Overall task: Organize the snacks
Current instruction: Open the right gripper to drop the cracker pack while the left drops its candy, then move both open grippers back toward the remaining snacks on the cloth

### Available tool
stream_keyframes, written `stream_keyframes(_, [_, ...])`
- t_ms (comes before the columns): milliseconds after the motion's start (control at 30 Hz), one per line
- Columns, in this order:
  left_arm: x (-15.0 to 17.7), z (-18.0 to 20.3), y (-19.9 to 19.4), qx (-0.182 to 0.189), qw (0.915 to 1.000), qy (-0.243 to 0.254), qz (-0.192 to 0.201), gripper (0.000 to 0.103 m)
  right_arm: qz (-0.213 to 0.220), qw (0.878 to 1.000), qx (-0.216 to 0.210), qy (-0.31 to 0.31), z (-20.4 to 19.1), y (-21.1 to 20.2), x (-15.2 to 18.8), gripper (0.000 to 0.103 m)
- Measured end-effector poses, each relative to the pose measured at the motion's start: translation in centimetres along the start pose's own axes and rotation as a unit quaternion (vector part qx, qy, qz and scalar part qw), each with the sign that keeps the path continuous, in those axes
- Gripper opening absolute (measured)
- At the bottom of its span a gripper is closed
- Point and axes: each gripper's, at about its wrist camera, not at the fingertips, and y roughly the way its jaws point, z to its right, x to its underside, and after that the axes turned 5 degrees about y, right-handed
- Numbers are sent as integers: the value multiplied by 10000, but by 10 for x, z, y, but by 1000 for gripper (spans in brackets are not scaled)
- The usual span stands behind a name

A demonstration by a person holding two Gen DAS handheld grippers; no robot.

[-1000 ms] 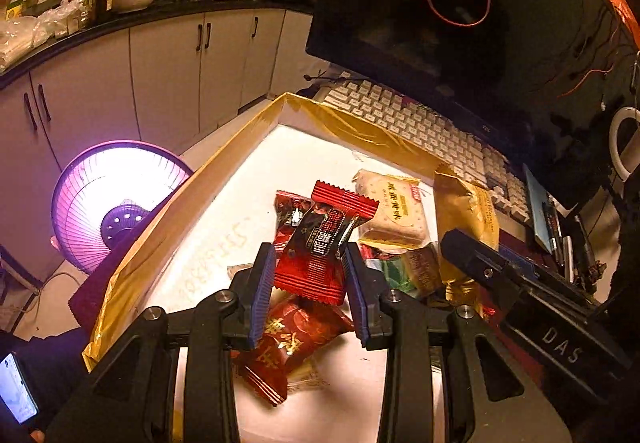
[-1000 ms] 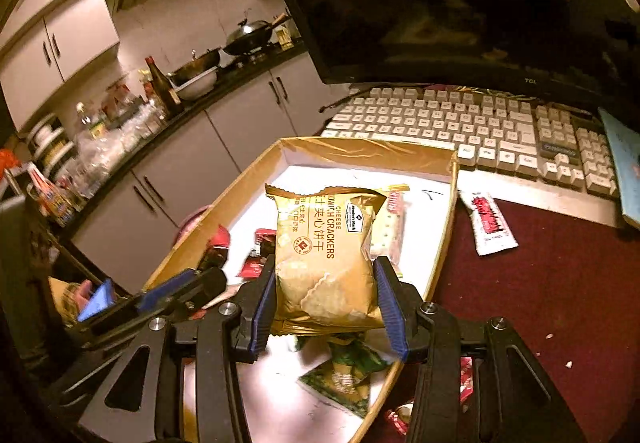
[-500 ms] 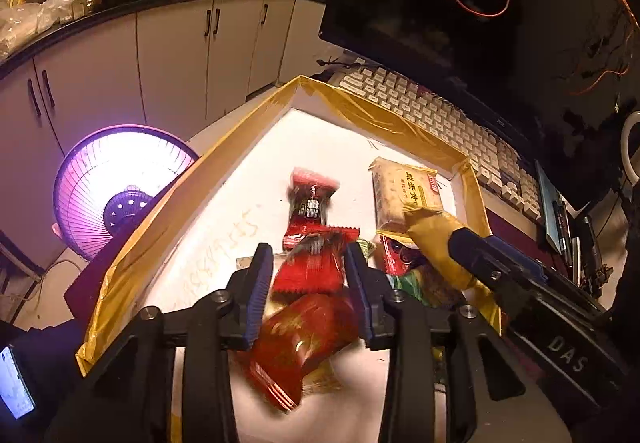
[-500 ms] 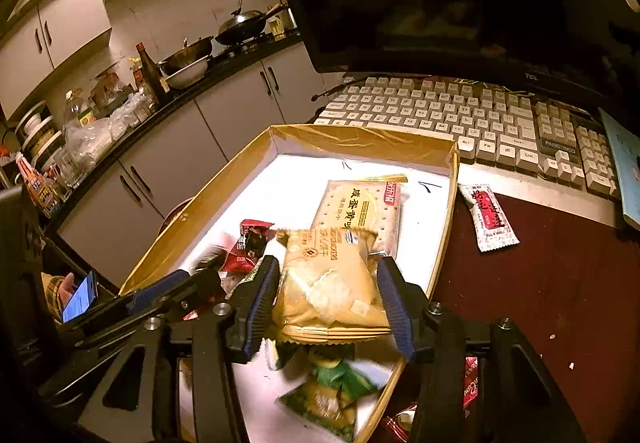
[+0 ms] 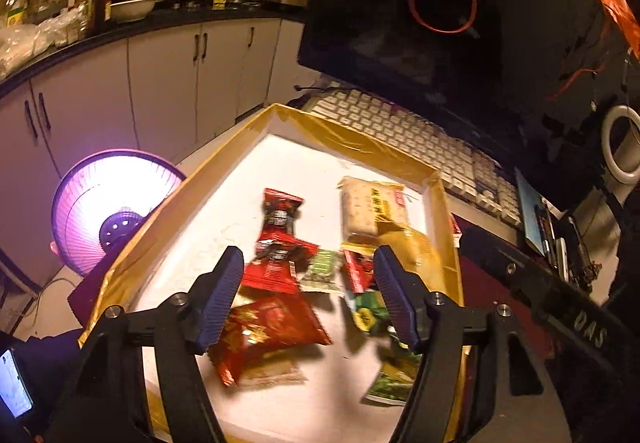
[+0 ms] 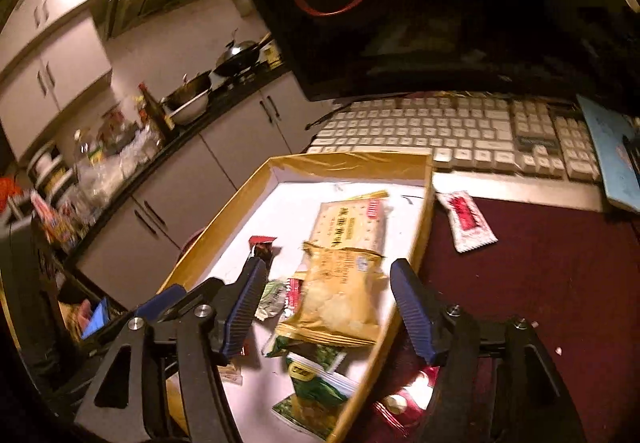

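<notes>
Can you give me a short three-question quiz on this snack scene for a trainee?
1. True or false: the left claw is clamped on a red packet.
2. Where does the yellow cracker bag lie? A) in the box B) on the keyboard C) on the counter
3. Which packet lies outside the box, near the keyboard?

Key: 1 false, both claws have just been opening and grip nothing. 2 A. 3 the white and red packet.

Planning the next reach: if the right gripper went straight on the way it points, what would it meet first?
Most likely the yellow cracker pack lying in the tray, straight ahead between the open jaws of the right gripper, which have just been opening. Depth is unclear.
</notes>
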Motion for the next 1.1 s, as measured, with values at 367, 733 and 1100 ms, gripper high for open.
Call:
stream_keyframes(367, [2,20,-5,234,9995,208,-15,67,-69,9954,600,740,73,-12,2,67])
stream_keyframes(733, [6,38,-9,372,9985,392,4,67,-160,9886,983,1126,121,-11,17,67])
stream_keyframes(1100, [7,42,-9,380,9984,422,-33,67,-191,9889,997,1085,125,-4,22,67])
